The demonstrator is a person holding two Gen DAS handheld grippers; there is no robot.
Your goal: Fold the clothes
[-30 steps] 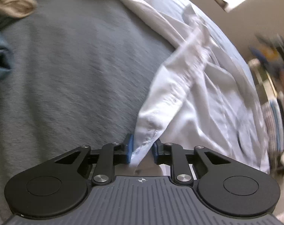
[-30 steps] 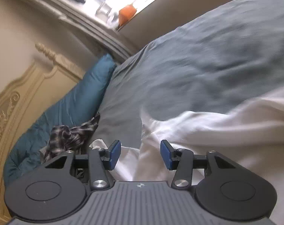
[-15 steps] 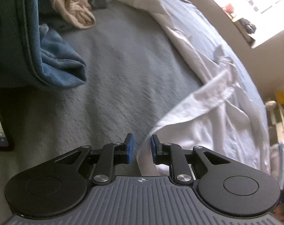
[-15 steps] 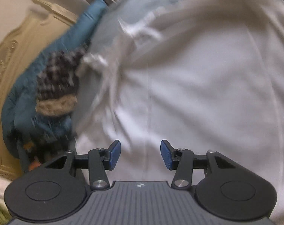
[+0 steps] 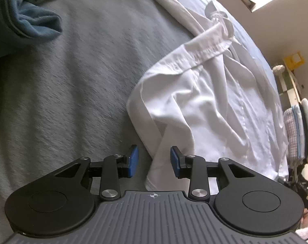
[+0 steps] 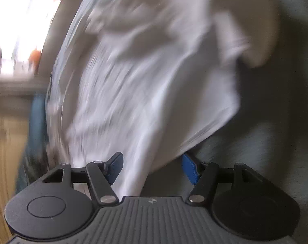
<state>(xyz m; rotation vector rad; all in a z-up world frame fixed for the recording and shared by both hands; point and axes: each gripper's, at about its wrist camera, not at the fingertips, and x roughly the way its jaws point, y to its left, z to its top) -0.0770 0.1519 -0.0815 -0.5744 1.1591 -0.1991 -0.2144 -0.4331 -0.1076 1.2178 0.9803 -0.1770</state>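
The white shirt (image 5: 204,101) lies rumpled and not yet folded on the grey bedspread (image 5: 72,81), with the left gripper (image 5: 153,160) and right gripper (image 6: 152,166) both opening, cloth loose between their parted jaws, so nearly everything remains.

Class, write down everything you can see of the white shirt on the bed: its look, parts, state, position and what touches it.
The white shirt is thin, woven-looking cloth, crumpled and not yet folded, spread on a grey bedcover. A stitched band, perhaps a cuff or collar, crosses its upper part, with a seam running down the body. A fold of its edge hangs between the pads of the left gripper, whose jaws are opening. In the blurred right wrist view, cloth likewise lies between the opening right gripper.
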